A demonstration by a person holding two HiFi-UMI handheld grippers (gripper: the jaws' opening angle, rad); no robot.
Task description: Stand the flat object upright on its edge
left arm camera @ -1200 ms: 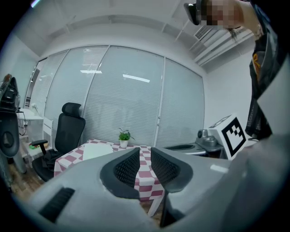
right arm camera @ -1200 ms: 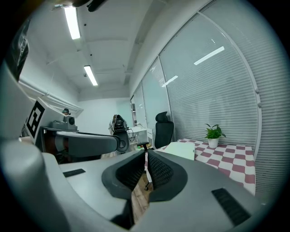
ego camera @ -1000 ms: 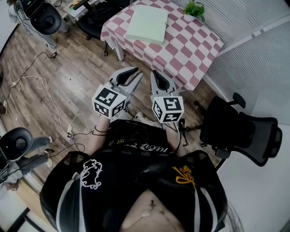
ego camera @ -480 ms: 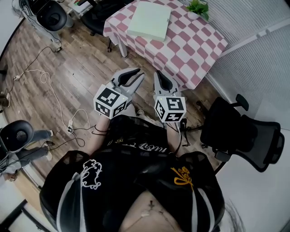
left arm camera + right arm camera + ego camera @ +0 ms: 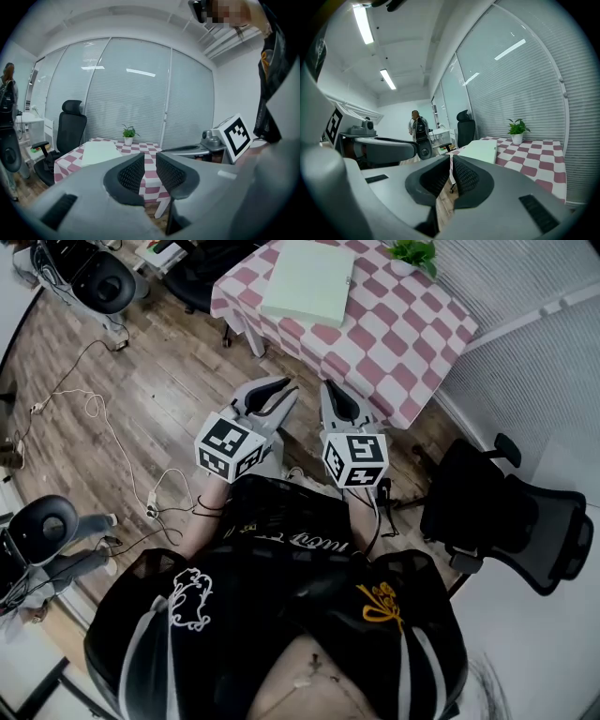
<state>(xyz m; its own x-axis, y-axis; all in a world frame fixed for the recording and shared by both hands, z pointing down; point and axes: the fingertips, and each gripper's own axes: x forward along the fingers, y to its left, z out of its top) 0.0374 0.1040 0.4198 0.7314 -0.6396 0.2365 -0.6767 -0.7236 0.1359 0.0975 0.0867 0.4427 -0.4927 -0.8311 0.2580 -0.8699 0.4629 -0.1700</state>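
One desk (image 5: 412, 324): pink-and-white checked cloth, ahead of both grippers.
Flat object (image 5: 306, 282): pale green, lying flat on the desk's left part, untouched.
Left gripper (image 5: 284, 385): short of the desk; fingers (image 5: 129, 173) clenched to a narrow slit, nothing between them.
Right gripper (image 5: 328, 390): just short of the desk's near edge; fingers (image 5: 466, 176) pressed together, empty.
Marker cube (image 5: 230, 448): black-and-white squares, no readable words.
Potted plant (image 5: 412, 254): on the desk's far corner.

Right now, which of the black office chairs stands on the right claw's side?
The armrest chair by the window blinds, beyond the right claw; the other chairs all stand left, across the wooden floor.
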